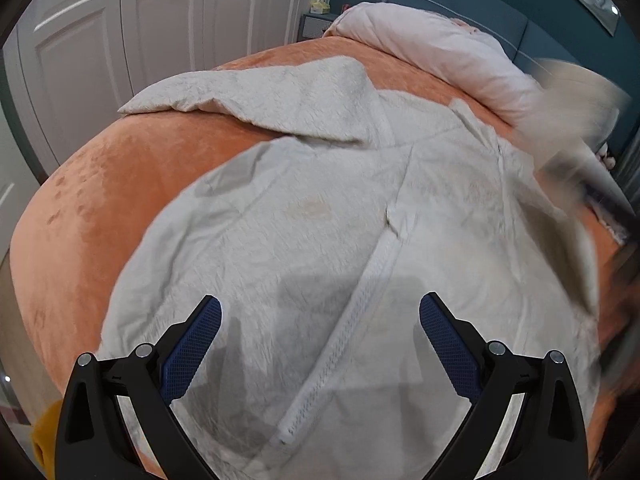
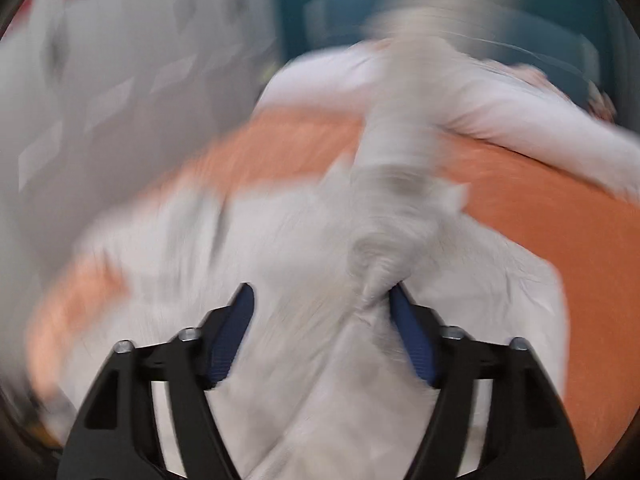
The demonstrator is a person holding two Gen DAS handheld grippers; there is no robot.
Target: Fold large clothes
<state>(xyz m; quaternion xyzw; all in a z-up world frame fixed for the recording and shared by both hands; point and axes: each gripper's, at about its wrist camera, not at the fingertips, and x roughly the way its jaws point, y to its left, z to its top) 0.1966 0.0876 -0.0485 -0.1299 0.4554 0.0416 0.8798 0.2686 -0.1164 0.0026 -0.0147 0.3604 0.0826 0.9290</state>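
Note:
A large white fleecy garment [image 1: 280, 208] with a zip [image 1: 352, 312] down its front lies spread on an orange bed cover [image 1: 100, 184]. My left gripper [image 1: 320, 312] hovers open just above the zip, with nothing between its fingers. One sleeve [image 1: 224, 92] lies folded across the far left. At the right edge a blurred part of the garment [image 1: 568, 120] is up in the air. The right wrist view is heavily blurred. In it my right gripper [image 2: 322, 300] stands open over the garment [image 2: 240, 248], and a twisted ridge of cloth [image 2: 380, 264] runs from beside its right finger up to a raised sleeve [image 2: 400, 128].
A rolled pale pink duvet [image 1: 432, 44] lies along the head of the bed against a teal headboard [image 1: 500, 20]. White wardrobe doors [image 1: 160, 20] stand beyond the bed's left side, with a small nightstand [image 1: 316, 26] in the corner. Something yellow [image 1: 44, 436] sits low at the left.

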